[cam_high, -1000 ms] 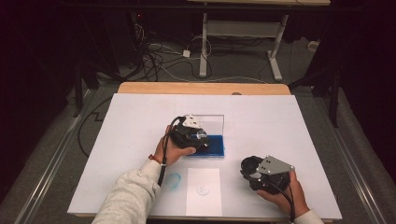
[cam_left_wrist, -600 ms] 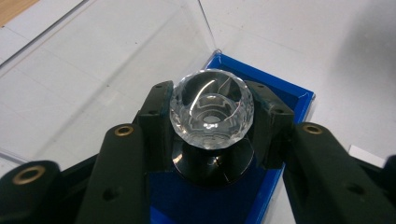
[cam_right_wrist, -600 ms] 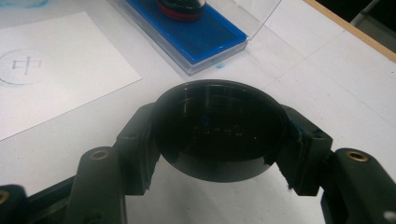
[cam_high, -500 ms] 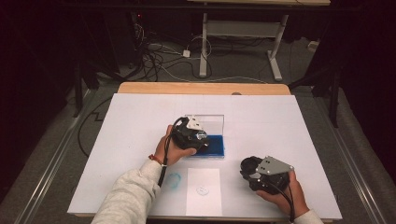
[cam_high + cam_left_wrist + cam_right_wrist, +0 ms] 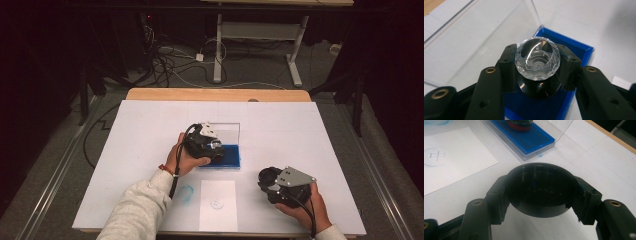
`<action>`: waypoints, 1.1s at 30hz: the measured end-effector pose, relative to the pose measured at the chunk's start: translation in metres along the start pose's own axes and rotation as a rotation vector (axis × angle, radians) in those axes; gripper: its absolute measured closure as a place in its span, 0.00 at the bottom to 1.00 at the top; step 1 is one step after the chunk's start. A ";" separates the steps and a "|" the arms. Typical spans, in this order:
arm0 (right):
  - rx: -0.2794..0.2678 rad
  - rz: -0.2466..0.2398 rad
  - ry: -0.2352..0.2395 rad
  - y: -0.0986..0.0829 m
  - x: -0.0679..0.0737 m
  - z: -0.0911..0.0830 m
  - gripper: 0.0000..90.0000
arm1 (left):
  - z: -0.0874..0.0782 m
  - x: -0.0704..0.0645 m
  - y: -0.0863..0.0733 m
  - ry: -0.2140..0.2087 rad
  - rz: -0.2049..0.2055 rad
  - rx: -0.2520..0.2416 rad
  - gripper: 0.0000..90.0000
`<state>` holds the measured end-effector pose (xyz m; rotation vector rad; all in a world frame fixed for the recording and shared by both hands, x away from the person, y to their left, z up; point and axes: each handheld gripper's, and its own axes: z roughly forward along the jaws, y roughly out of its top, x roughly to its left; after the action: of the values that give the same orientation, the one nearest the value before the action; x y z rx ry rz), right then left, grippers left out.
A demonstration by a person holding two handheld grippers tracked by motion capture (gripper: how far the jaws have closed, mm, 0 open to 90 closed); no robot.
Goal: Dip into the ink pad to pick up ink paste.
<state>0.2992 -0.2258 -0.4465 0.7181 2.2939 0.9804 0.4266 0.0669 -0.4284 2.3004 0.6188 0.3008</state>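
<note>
Pressing a stamp on the blue ink pad, cap held aside

Holding two grippers over the white desk (image 5: pixel 310 130), I start with what lies nearest me. My right gripper (image 5: pixel 541 192) sits at the near right of the desk, its jaws pinching a round black cap (image 5: pixel 541 191), hollow side up, clear of the surface. Just left of it lies a white sheet of paper (image 5: pixel 217 205) with a faint round print (image 5: pixel 216 203) on it; in the right gripper view that print shows a character inside a circle. A blue smudge (image 5: pixel 186 193) marks the desk beside the sheet's left edge.

Farther on, near the middle of the desk, my left gripper (image 5: pixel 537 67) is clamped on a stamp with a faceted clear knob (image 5: pixel 537 58) and a black body. The stamp stands upright with its foot down on the blue ink pad (image 5: pixel 524 107). The pad's clear lid (image 5: pixel 486 32) stands open behind it, hinged at the far edge.
</note>
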 end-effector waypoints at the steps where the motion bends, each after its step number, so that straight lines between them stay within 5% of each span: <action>1: -0.001 0.004 -0.001 0.000 0.000 0.000 0.43 | -0.004 0.000 0.002 -0.007 0.003 -0.007 0.61; 11: -0.003 0.004 -0.006 0.000 -0.001 -0.001 0.43 | -0.050 -0.001 0.022 0.015 0.045 -0.067 0.61; 18: 0.002 0.006 -0.006 0.000 -0.001 0.000 0.43 | -0.065 0.001 0.024 0.013 0.056 -0.062 0.61; 26: 0.003 0.007 -0.007 0.000 -0.001 0.000 0.43 | -0.063 0.002 0.019 0.000 0.053 -0.048 0.61; 33: 0.010 0.006 -0.002 -0.001 0.000 0.001 0.43 | -0.039 0.001 0.004 -0.014 0.042 -0.008 0.61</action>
<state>0.3000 -0.2262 -0.4479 0.7301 2.2977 0.9703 0.4140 0.0883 -0.3975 2.3083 0.5624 0.3062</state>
